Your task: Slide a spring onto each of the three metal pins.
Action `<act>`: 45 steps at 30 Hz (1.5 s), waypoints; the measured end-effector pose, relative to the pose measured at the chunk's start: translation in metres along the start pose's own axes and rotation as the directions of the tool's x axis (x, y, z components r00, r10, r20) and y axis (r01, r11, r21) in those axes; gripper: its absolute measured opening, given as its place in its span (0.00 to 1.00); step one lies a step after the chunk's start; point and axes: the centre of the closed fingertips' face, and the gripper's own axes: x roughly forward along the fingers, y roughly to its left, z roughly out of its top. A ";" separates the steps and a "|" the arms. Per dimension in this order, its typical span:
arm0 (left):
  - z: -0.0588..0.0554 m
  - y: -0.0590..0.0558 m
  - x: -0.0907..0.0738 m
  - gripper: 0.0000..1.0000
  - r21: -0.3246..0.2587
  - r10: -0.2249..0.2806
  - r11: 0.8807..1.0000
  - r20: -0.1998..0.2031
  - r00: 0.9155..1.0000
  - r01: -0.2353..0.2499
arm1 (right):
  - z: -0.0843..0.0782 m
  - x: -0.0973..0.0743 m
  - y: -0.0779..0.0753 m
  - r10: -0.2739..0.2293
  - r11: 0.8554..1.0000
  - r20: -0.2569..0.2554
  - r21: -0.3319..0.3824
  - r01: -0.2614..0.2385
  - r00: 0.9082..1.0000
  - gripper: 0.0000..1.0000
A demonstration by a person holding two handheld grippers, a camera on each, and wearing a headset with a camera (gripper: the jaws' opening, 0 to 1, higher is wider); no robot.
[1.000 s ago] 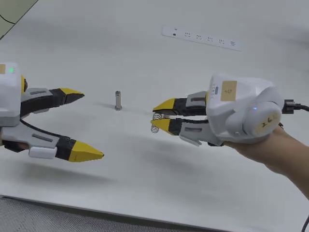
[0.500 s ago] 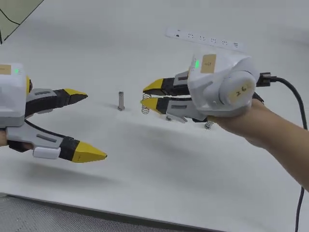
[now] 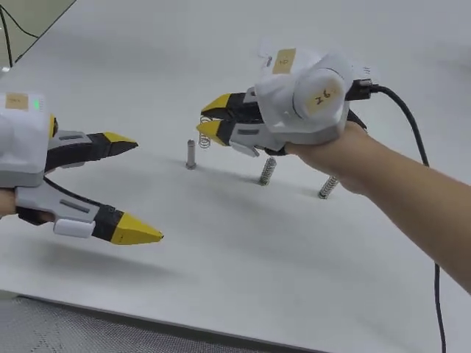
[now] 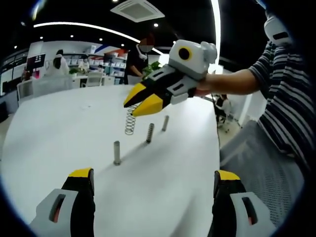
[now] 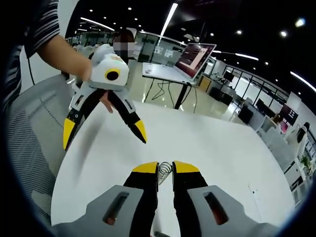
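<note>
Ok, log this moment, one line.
right hand-held gripper: shut on silver coil spring | short metal pin: bare | left hand-held gripper: open

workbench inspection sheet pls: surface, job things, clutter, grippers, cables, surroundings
surface: white table, plain
job's things: bare pin upright; middle pin and end pin each wear a spring; loose spring held in the air near the bare pin, not yet on it
clutter: nothing seen
grippers: right gripper shut on the loose spring; left gripper open, holding nothing, off to the side
cables: black cable runs from the right gripper
surroundings: office with ceiling lights, people in the background
</note>
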 end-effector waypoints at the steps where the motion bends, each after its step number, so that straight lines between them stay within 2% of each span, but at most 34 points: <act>1: 0.000 0.000 0.000 0.98 0.001 -0.002 1.000 -0.004 1.000 0.002 | 0.000 0.003 -0.002 0.001 1.000 0.007 0.011 -0.001 1.000 0.08; 8: 0.001 0.003 -0.001 0.98 0.004 0.002 1.000 -0.002 1.000 -0.002 | -0.006 0.019 -0.007 -0.009 0.999 0.003 0.034 0.009 1.000 0.08; 27: 0.005 0.008 -0.007 0.98 0.002 0.023 1.000 0.009 1.000 -0.023 | -0.014 0.027 -0.008 -0.006 0.999 -0.010 0.045 0.006 1.000 0.08; 38: 0.003 0.009 -0.007 0.97 0.000 0.030 1.000 0.007 1.000 -0.030 | -0.020 0.029 0.002 0.008 0.999 -0.023 0.043 -0.007 1.000 0.08; 45: 0.002 0.009 -0.007 0.97 -0.003 0.033 0.999 0.004 0.999 -0.033 | -0.033 0.037 0.012 0.023 0.999 -0.056 0.041 -0.020 0.998 0.08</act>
